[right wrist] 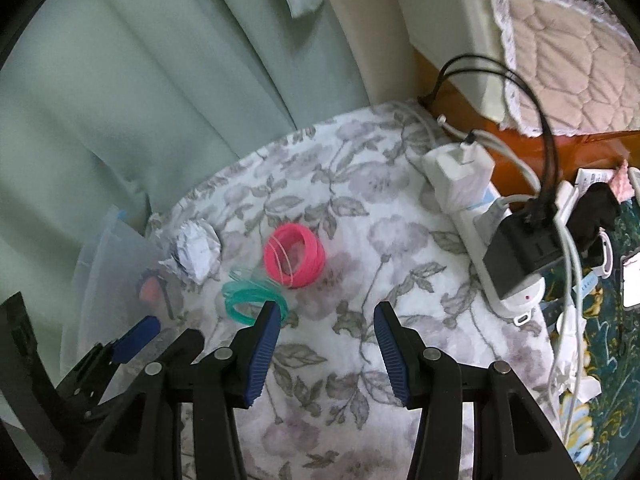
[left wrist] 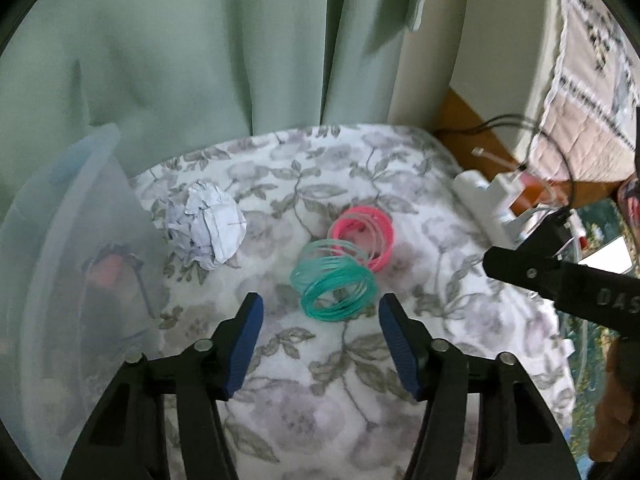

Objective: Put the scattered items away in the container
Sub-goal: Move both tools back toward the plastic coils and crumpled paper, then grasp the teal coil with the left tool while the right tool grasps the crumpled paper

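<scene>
Red item already in clear container [left wrist: 68, 240], far left. Still out on floral cloth [left wrist: 320, 400]: paper ball [left wrist: 206, 226], pink-teal coil toy [left wrist: 344, 258]. Left claw [left wrist: 320, 344] part open, empty, just short of coil. Right claw [right wrist: 326, 354] part open, empty.

Paper ball [left wrist: 206, 229] left of coil toy [left wrist: 344, 264] on surface [left wrist: 280, 360], container [left wrist: 76, 264] at far left, power strip [right wrist: 492, 240] at right edge
</scene>
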Motion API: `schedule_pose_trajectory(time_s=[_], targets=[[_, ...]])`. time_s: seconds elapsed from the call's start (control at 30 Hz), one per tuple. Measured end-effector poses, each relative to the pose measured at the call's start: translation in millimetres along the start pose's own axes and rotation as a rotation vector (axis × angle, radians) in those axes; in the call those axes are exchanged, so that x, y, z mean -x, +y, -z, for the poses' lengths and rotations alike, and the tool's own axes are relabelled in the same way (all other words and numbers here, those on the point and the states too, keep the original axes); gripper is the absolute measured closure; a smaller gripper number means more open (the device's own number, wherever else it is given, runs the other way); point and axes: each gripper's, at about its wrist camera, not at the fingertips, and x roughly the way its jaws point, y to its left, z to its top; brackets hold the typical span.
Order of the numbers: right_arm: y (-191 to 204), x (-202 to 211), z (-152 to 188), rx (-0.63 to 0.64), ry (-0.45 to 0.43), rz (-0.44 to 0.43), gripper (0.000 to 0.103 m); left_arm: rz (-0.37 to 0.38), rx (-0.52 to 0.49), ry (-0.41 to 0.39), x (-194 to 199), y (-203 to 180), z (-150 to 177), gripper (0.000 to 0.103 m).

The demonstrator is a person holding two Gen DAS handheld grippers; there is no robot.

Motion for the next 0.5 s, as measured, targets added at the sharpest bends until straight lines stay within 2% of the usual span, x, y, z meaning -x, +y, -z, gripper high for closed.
schedule_pose_trajectory(time_s=[0.17, 0.27, 0.4, 0.47, 0.5], targets=[[5, -18, -9, 0.024, 0.027, 0.012, 0.050, 0.004, -0.017, 0.006, -26, -4, 0, 0.047], [9, -25, -16, 0.040, 0.032, 0.020, 0.050, -0.002, -0.027, 0.014, -40, -6, -1, 0.055], [9, -33, -22, 0.043, 0.043, 0.038, 0.050, 0.001, -0.019, 0.030, -57, -3, -4, 0.068], [9, -37, -23, 0.044, 0.050, 0.047, 0.050, -0.004, -0.002, 0.039, -64, 0, -4, 0.078], [9, -39, -24, 0.045, 0.053, 0.050, 0.050, 0.004, 0.012, 0.044, -65, 2, -4, 0.087]])
